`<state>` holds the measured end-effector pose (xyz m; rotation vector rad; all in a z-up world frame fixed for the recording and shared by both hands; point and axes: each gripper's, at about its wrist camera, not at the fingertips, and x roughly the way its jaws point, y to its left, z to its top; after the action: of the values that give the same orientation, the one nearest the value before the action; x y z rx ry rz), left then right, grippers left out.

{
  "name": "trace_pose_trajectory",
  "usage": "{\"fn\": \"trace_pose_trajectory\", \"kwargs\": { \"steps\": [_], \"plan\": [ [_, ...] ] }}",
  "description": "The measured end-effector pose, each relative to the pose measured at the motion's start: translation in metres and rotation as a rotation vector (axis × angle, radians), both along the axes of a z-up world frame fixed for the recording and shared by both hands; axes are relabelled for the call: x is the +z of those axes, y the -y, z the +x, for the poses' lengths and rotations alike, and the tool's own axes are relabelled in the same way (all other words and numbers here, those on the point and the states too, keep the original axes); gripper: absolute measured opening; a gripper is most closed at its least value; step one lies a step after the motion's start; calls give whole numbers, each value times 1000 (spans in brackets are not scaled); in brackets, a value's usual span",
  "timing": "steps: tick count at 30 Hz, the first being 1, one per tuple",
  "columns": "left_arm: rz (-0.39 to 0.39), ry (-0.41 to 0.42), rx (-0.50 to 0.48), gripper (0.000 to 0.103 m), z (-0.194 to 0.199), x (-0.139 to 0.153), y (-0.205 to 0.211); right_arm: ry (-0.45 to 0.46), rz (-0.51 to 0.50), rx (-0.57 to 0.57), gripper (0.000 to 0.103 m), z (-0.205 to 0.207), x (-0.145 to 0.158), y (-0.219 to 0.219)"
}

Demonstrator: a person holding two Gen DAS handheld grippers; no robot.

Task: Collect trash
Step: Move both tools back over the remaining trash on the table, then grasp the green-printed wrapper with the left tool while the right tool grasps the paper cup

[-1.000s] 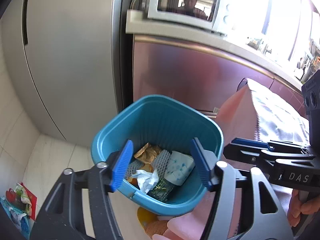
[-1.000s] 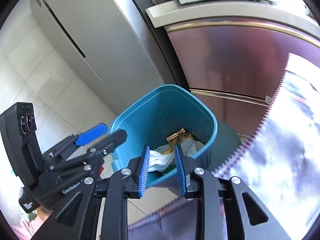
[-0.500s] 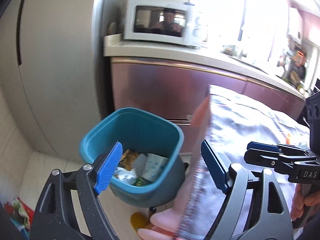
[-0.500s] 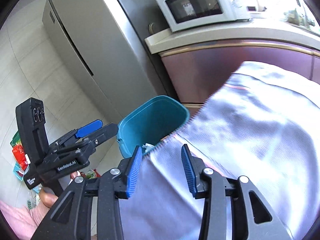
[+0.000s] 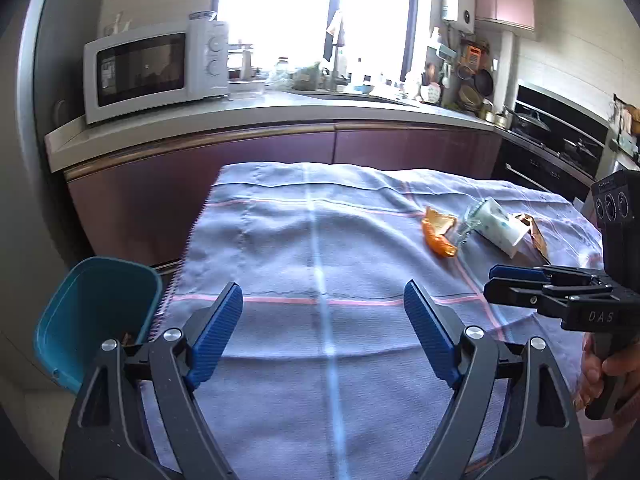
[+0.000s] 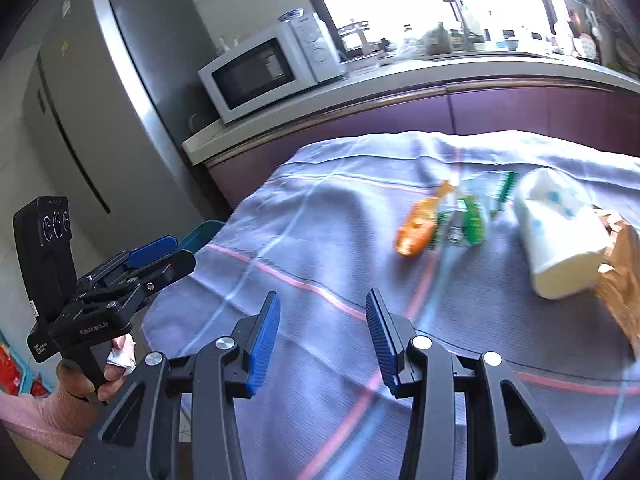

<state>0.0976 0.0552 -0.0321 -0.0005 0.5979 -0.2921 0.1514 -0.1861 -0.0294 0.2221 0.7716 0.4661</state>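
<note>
Several trash pieces: lying together on the cloth-covered surface (image 5: pixel 328 320), toward two o'clock in the left wrist view
Orange wrapper (image 5: pixel 438 230): nearest the middle of the cloth
Clear wrapper with green print (image 6: pixel 468 216): just beside the orange one, blurred
White printed cup (image 6: pixel 560 232): on its side, at the right of the clear wrapper
Brown paper (image 6: pixel 622 276): touching the cup, at three o'clock in the right wrist view
Teal bin (image 5: pixel 94 316): off the cloth's left edge, at eight o'clock, low beside the surface
Left gripper (image 5: pixel 322 332): jaws spread wide above the cloth, nothing between them
Right gripper (image 6: pixel 320 336): jaws opening, only cloth behind the gap
Microwave (image 5: pixel 154 68): on the kitchen counter at eleven o'clock
</note>
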Motion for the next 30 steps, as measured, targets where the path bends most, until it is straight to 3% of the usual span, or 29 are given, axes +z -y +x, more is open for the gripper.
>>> {"fn": "trace_pose_trajectory", "kwargs": {
  "steps": [12,16,19,30],
  "plan": [
    [40,-21,-188,79,39,-3,107,40,-74,-275,42,-13,0,103],
    [52,-36,-218,78,52,-5,127,28,-122,-331,43,-6,-2,115],
    [62,-51,-227,75,65,-6,139,5,-191,-352,52,2,-7,116],
    [113,-93,-249,66,100,-15,181,6,-373,-355,53,15,-17,111]
  ]
}}
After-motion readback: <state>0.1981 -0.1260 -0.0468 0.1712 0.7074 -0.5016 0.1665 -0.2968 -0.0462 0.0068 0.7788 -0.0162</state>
